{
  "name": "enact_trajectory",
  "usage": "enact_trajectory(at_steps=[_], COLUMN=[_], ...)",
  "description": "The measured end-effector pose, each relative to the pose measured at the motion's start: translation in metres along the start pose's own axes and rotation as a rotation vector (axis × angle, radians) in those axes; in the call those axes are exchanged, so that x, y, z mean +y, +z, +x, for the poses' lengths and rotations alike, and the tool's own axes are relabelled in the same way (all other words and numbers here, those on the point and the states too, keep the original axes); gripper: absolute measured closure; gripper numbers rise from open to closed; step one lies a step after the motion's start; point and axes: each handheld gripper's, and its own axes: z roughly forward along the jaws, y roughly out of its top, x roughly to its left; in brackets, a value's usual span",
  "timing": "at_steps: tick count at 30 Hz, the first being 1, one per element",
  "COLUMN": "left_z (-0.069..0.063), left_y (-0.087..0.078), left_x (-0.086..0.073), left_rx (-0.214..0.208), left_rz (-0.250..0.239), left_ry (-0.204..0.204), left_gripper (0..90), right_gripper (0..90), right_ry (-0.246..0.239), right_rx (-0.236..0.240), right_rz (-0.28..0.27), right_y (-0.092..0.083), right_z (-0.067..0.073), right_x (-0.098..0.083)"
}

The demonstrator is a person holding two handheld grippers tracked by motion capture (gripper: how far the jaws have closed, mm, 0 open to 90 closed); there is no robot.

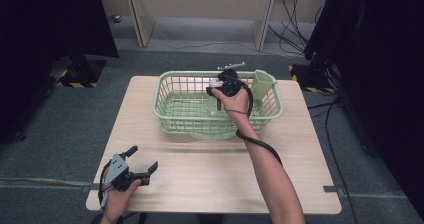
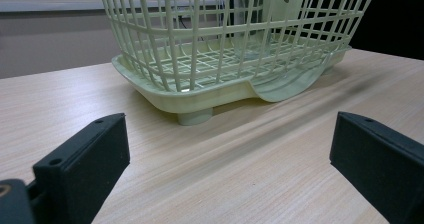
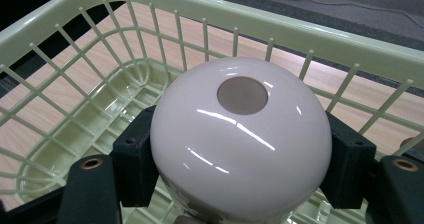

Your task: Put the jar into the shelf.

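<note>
A pale green plastic basket [image 1: 160, 95] stands at the back middle of the wooden table [image 1: 210, 174]. My right gripper [image 1: 220, 102] reaches down into it from the near side. In the right gripper view its jaws [image 3: 241, 162] are shut on a glossy white rounded object [image 3: 240, 134] with a grey disc on its top, held above the basket's floor inside the rim [image 3: 280, 29]. My left gripper [image 1: 143, 159] rests low at the table's front left, open and holding nothing. The basket [image 2: 200, 59] lies ahead of the left gripper [image 2: 230, 159].
A green cup-shaped holder [image 1: 261, 84] hangs on the basket's back right corner. Bare tabletop lies between the basket and the front edge. Dark stands and cables [image 1: 325, 69] flank the table on the grey floor.
</note>
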Motion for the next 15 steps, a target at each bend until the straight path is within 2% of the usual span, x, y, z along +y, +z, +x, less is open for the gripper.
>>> enact_trajectory(at_steps=[5,9,11,13,15], left_z=[0.0005,0.0007,0.0012,0.0014,0.0001], left_y=[0.0001,0.0001,0.0002,0.0002,0.0002], left_x=[0.0003,0.0003,0.0005,0.0006,0.0002], left_rx=[0.004,0.006,0.006,0.005,-0.001], left_rz=[-0.004,-0.004,-0.005,-0.006,-0.003], left_ry=[0.015,0.018,0.022,0.025,0.010], left_gripper=[2.1,2.1,2.1,2.1,2.1], right_gripper=[28.5,21.6,16.8,13.7,10.6], right_ry=[-0.014,-0.029,-0.044,-0.039,-0.035], right_rx=[0.012,0.017,0.002,0.006,0.014], right_rz=[0.012,0.026,0.024,0.028,0.024], right_y=[0.0000,0.0000,-0.0005,-0.0008,-0.0019], right_z=[0.0038,0.0074,0.0092,0.0089,0.0080], right_x=[-0.0007,0.0000,-0.0002,-0.0004,-0.0007])
